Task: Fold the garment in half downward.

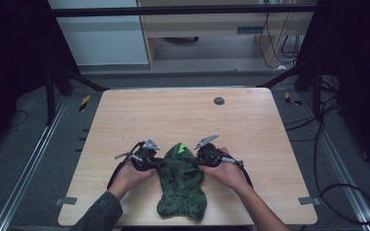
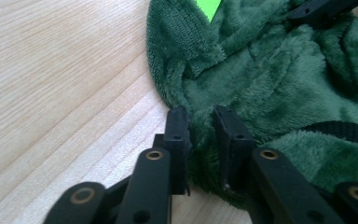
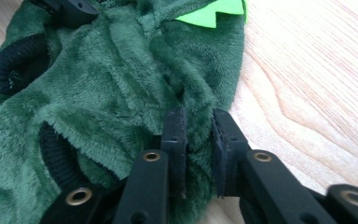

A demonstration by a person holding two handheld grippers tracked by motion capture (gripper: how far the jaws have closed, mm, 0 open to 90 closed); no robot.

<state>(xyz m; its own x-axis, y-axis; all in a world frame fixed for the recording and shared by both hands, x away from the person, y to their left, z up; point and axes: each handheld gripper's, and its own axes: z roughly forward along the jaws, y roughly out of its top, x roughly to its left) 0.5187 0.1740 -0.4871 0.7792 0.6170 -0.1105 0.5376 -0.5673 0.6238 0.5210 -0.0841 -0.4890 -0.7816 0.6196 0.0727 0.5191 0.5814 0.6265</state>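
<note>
Left hand-held gripper (image 1: pixel 160 162): black, grey three-cornered plate, brass-ringed screws, trailing cable
Right hand-held gripper (image 1: pixel 196 161): same
Left sleeve (image 1: pixel 99 215): grey

The left gripper (image 2: pixel 200 116) and the right gripper (image 3: pixel 199 119) each pinch soft green cloth (image 1: pixel 182 185) between nearly closed jaws.

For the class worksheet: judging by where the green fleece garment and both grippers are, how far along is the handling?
Done: both grippers have pinched the green fleece garment, left gripper and right gripper on opposite edges. In hand: that two-sided hold. Left: it lies crumpled on the table, neither spread nor folded.
</note>
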